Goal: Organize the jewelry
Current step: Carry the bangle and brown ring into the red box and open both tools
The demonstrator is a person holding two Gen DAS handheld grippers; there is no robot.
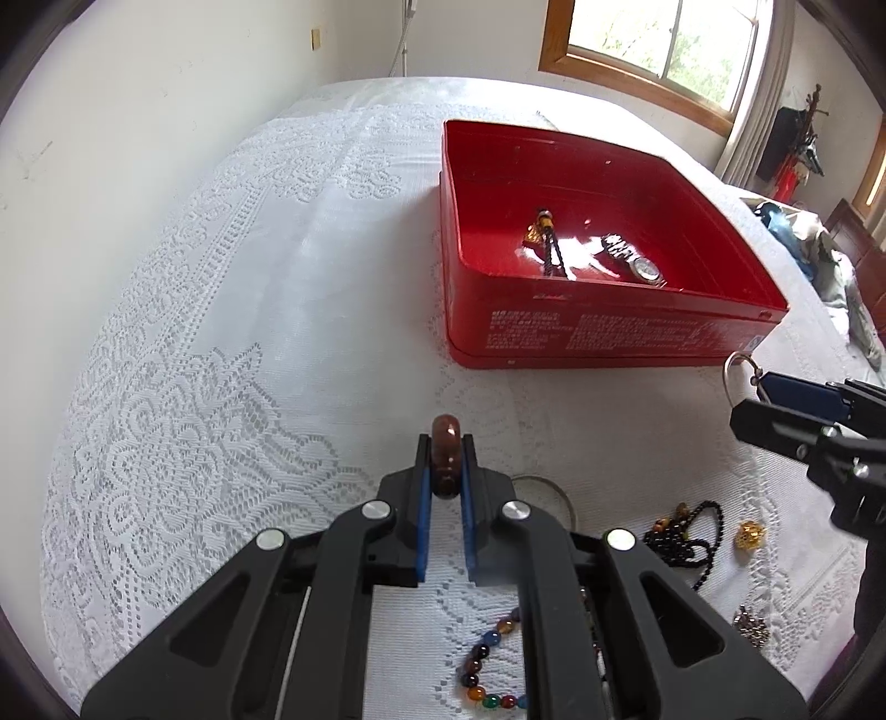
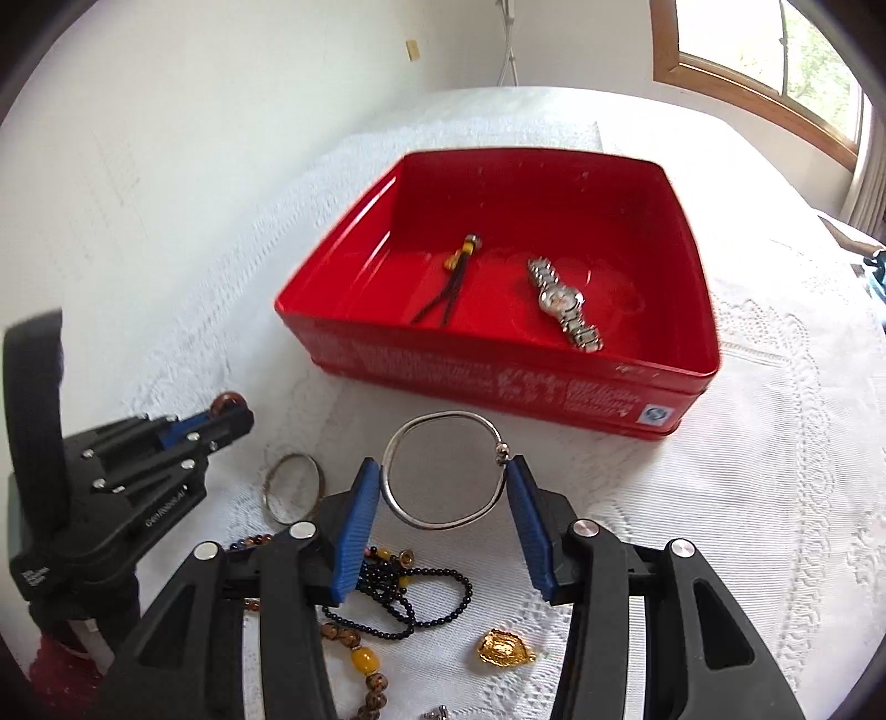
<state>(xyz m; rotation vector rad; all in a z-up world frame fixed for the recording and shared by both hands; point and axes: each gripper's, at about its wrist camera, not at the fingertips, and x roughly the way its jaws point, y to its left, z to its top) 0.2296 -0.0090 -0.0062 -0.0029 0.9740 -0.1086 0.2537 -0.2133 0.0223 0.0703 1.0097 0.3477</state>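
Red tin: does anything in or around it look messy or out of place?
Nothing looks damaged. The red tin holds only a wristwatch and a tasselled charm; black beads, a gold pendant and a thin bangle lie loose on the lace cloth outside it.

Home bedroom; lace bedspread (image 1: 221, 332); wooden window (image 1: 664, 50).
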